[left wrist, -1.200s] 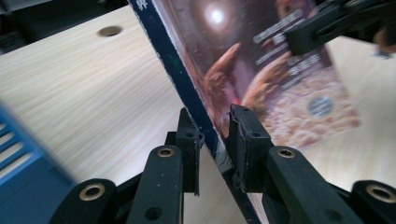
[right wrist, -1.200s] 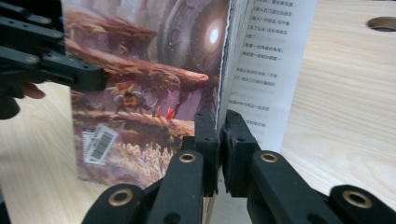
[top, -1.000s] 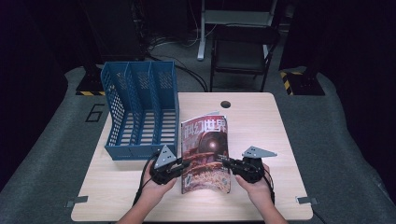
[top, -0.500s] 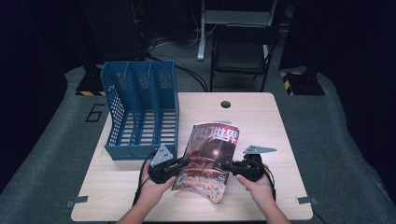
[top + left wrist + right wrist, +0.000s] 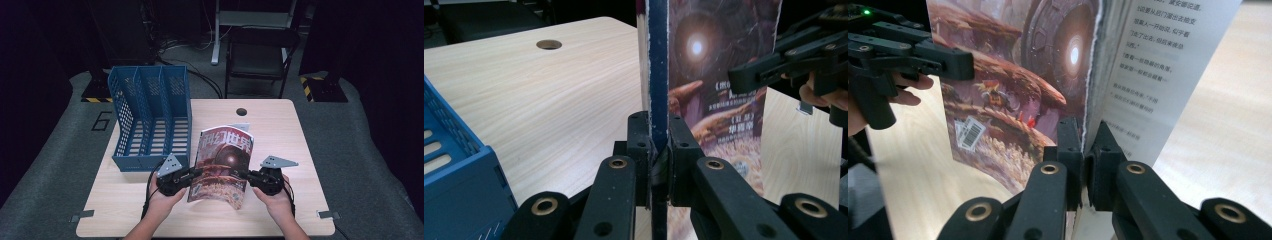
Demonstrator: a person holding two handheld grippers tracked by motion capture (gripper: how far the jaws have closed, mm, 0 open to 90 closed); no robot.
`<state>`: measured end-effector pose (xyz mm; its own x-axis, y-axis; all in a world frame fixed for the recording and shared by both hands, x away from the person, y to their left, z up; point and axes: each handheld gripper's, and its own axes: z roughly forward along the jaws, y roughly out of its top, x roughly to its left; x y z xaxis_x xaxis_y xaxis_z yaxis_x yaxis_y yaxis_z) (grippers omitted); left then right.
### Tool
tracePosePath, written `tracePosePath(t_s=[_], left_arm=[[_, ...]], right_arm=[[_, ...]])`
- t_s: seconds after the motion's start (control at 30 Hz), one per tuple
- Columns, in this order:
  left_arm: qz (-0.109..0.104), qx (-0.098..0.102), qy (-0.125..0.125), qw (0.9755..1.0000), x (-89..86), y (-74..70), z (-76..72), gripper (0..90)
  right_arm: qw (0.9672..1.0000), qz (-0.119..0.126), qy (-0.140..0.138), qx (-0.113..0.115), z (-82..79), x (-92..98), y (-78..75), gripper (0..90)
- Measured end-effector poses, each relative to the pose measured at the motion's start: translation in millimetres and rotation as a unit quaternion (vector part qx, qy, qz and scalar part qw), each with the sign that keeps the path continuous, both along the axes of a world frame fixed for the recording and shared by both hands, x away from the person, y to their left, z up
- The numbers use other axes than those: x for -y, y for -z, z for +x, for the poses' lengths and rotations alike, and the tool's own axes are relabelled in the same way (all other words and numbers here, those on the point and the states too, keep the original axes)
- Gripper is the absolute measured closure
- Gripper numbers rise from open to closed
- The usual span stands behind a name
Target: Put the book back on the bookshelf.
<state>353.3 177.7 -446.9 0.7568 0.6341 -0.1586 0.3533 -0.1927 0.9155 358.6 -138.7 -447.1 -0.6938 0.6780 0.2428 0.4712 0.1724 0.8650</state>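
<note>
A magazine (image 5: 225, 155) with a reddish sci-fi cover is held up over the near middle of the wooden table (image 5: 280, 130), cover facing me. My left gripper (image 5: 197, 173) is shut on its lower left edge. My right gripper (image 5: 243, 175) is shut on its lower right edge, its jaws having just closed further on it. In the left gripper view the jaws pinch the magazine's (image 5: 714, 75) blue spine, with the right gripper (image 5: 784, 60) beyond. In the right gripper view the jaws clamp the magazine's (image 5: 1038, 65) page edge, with the left gripper (image 5: 955, 65) at upper left.
A blue three-slot file rack (image 5: 150, 120) stands on the table's left half, close to my left gripper; its corner (image 5: 454, 165) shows in the left gripper view. A round cable hole (image 5: 242, 111) lies at the far middle. A chair (image 5: 260, 55) stands behind the table.
Half a second ago the magazine had dipped and bowed between the grippers; now it stands straighter and a little higher again. Both hands stayed almost in place.
</note>
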Motion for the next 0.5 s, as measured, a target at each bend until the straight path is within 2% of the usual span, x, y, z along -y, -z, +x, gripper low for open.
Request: tracePosePath(t_s=[0.03,0.07,0.1,0.13,0.2,0.23,0.3,0.33,0.37,0.4,0.5], left_arm=[[0.003,0.000,0.001,1.0000,0.5,0.2,-0.3,83.5],[0.011,0.005,0.003,0.9999,0.3,0.7,1.1,82.7],[0.011,0.005,0.003,0.9999,0.3,0.7,1.1,82.1],[0.010,-0.001,0.000,0.9999,0.4,0.9,0.8,81.6],[0.014,0.001,-0.001,0.9999,-1.0,1.2,2.8,81.2],[0.009,-0.006,-0.007,0.9999,-0.8,1.7,2.4,80.9],[0.009,-0.008,-0.010,0.9999,-1.9,2.0,3.0,80.9],[0.010,-0.009,-0.012,0.9998,-2.6,1.7,3.0,81.0],[0.008,-0.010,-0.014,0.9998,-3.0,1.5,2.4,81.0],[0.010,-0.005,-0.013,0.9998,-3.4,1.0,2.6,81.1],[0.023,0.009,-0.012,0.9996,-2.8,1.3,2.3,81.0]], right_arm=[[1.0000,0.000,0.000,0.000,0.0,0.0,0.0,86.5],[0.9997,-0.011,0.002,0.022,-2.8,-2.0,-2.6,86.6],[0.9997,-0.011,0.002,0.022,-2.8,-2.0,-2.6,86.6],[0.9991,-0.019,0.004,0.038,-5.2,-3.6,-4.2,86.7],[0.9987,-0.023,0.004,0.045,-6.5,-4.5,-5.2,86.7],[0.9976,-0.032,0.003,0.062,-9.0,-6.9,-6.9,86.7],[0.9970,-0.037,0.001,0.068,-10.8,-8.6,-7.7,86.7],[0.9947,-0.051,0.000,0.089,-14.1,-11.2,-8.8,86.7],[0.9947,-0.051,0.000,0.089,-14.1,-11.2,-8.8,86.7],[0.9929,-0.057,-0.003,0.104,-15.7,-13.1,-9.5,86.6],[0.9919,-0.062,0.001,0.111,-16.7,-14.5,-8.4,86.6]])
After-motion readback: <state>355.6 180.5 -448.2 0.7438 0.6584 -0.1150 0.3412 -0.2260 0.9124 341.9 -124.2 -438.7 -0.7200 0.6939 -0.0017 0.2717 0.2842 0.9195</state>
